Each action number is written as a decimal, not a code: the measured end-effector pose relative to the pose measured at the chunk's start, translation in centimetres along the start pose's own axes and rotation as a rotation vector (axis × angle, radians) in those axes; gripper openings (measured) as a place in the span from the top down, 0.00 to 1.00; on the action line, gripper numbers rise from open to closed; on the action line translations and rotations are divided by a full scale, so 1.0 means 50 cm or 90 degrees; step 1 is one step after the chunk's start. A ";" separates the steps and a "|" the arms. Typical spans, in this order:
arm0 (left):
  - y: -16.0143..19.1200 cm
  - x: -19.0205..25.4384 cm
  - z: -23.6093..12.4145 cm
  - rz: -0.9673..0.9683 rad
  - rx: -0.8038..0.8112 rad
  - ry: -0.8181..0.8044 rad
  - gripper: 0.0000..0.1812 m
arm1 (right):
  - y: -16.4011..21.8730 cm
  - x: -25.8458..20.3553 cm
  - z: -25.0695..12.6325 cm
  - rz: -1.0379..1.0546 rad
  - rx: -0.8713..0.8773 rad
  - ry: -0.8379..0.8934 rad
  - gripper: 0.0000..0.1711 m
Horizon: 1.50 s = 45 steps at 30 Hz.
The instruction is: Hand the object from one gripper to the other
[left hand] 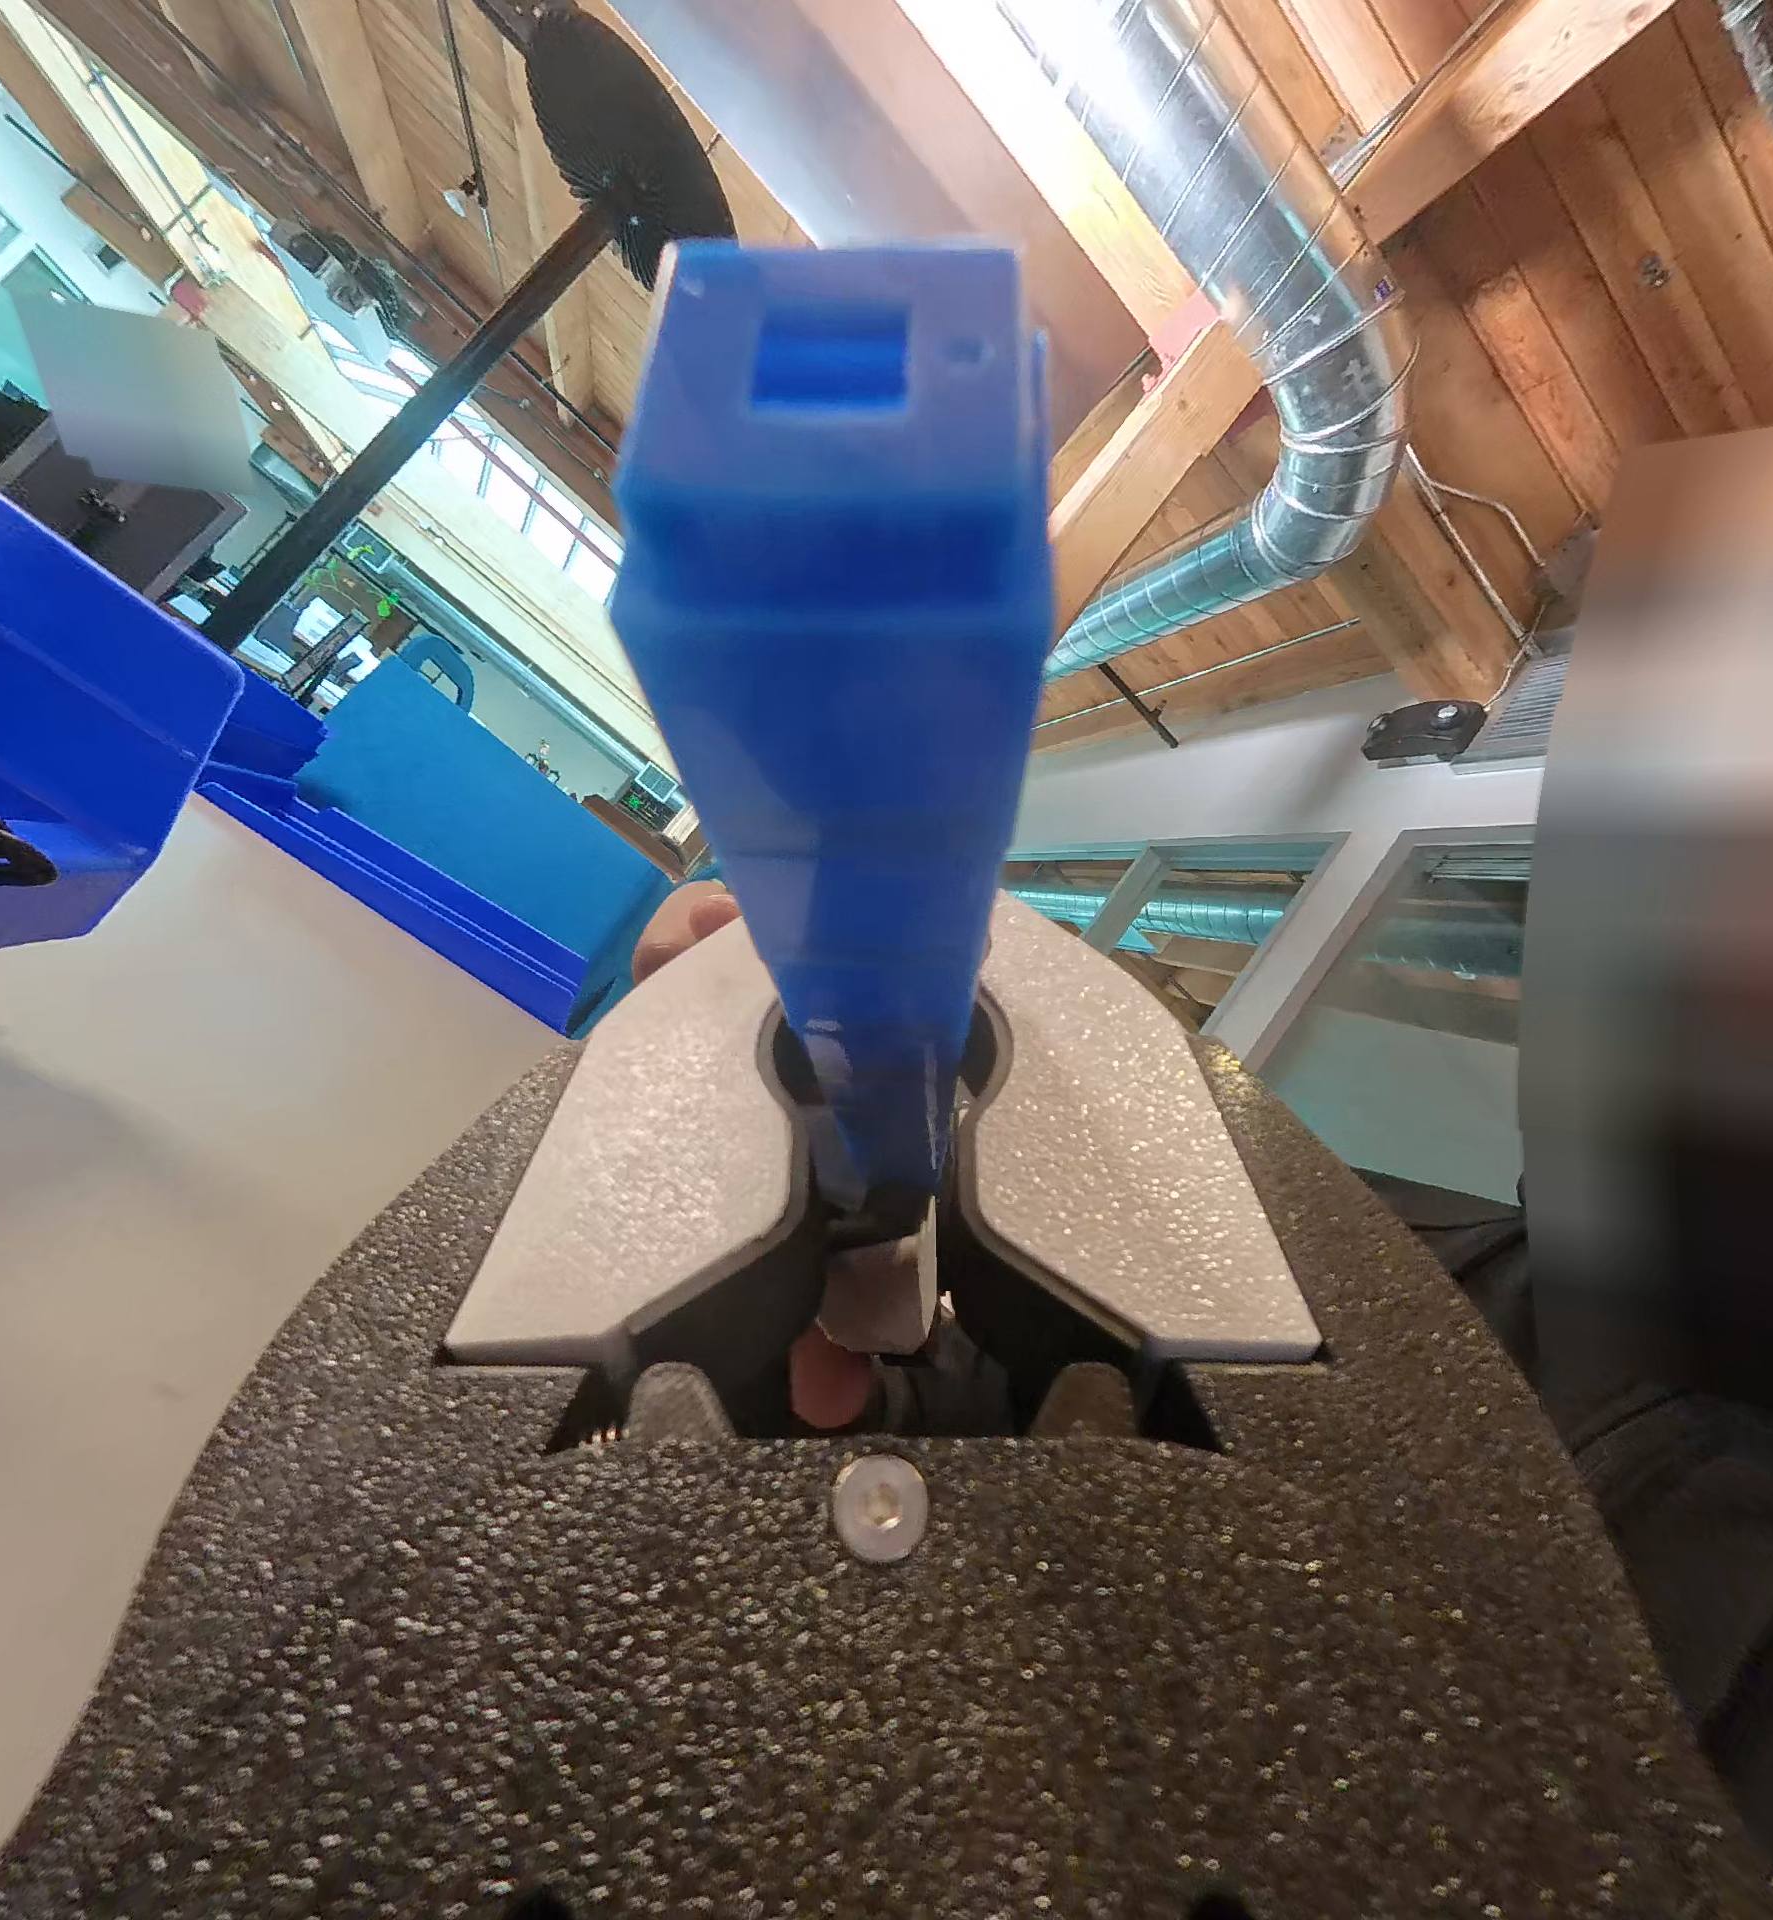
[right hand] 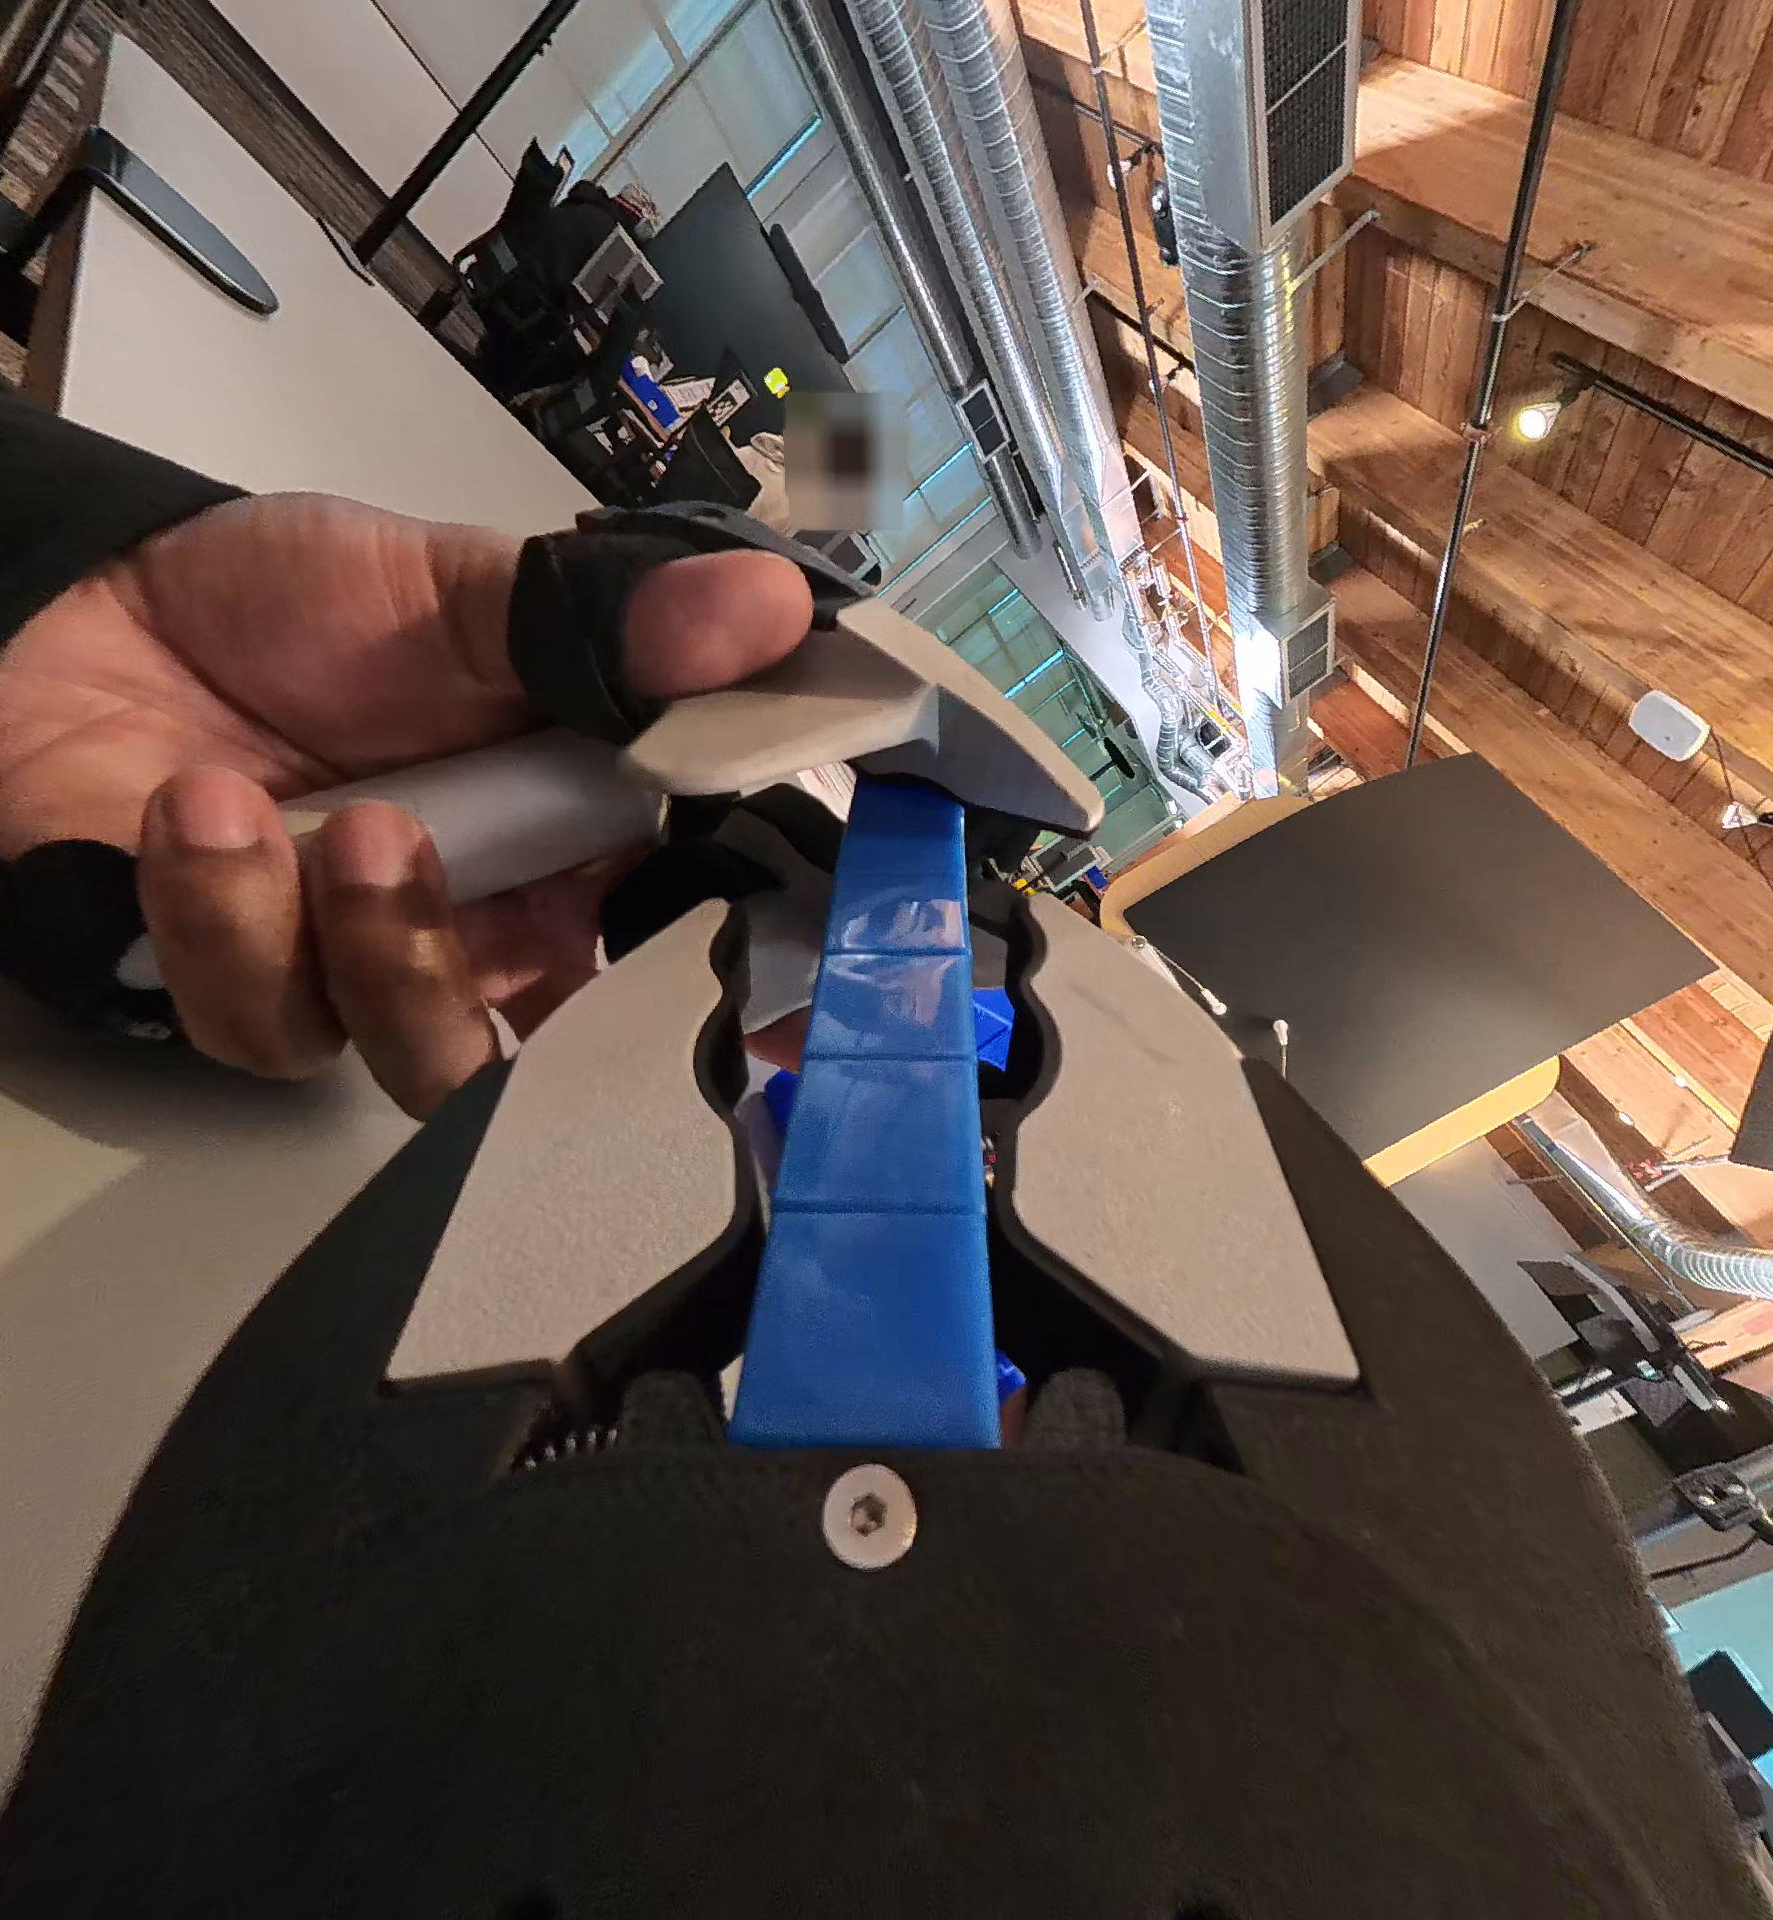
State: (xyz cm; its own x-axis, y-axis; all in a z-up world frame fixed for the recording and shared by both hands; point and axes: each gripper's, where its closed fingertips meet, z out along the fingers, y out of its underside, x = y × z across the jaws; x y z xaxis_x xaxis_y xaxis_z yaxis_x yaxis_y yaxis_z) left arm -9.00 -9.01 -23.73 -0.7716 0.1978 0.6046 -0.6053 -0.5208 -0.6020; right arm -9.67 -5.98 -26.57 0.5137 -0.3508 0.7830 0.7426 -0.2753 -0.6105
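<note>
A long blue plastic bar [left hand: 830,644] with a square hole in its end stands up out of my left gripper [left hand: 877,1039], which is shut on its lower end. In the right wrist view the same bar [right hand: 877,1195] runs lengthwise between the two fingers of my right gripper [right hand: 871,935]. These fingers flank the bar with thin dark gaps on both sides, so the gripper is open. Beyond it, the left gripper [right hand: 903,769], held by a hand [right hand: 238,675], clamps the bar's far end.
Blue plastic bins [left hand: 61,727] stand on a white table [left hand: 186,1143] to the left. Both cameras tilt up toward a wooden ceiling with silver ducts [left hand: 1308,499]. Black panels [right hand: 1381,914] hang to the right.
</note>
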 end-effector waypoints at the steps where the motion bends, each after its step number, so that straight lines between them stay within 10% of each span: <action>1: 0.001 0.000 0.000 -0.001 -0.001 0.000 0.86 | 0.000 0.003 0.000 0.002 0.000 0.005 0.72; 25: -0.020 0.015 -0.016 0.093 -0.005 -0.018 0.69 | -0.034 0.058 -0.037 0.207 0.108 -0.009 0.75; 36: -0.051 0.058 -0.100 0.520 -0.146 -0.088 0.59 | -0.067 0.075 -0.079 0.484 0.243 -0.181 0.76; 45: 0.022 0.083 -0.092 0.619 -0.235 -0.012 0.62 | -0.075 0.015 -0.069 0.478 0.206 -0.286 0.76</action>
State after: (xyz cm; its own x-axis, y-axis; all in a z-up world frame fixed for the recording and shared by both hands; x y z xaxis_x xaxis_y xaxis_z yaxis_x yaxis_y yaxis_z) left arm -13.75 -4.95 -24.27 -0.9573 -0.1861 -0.2211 0.2517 -0.1611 -0.9543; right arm -13.55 -8.31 -24.13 0.9755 0.0613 0.2111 0.1982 0.1699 -0.9653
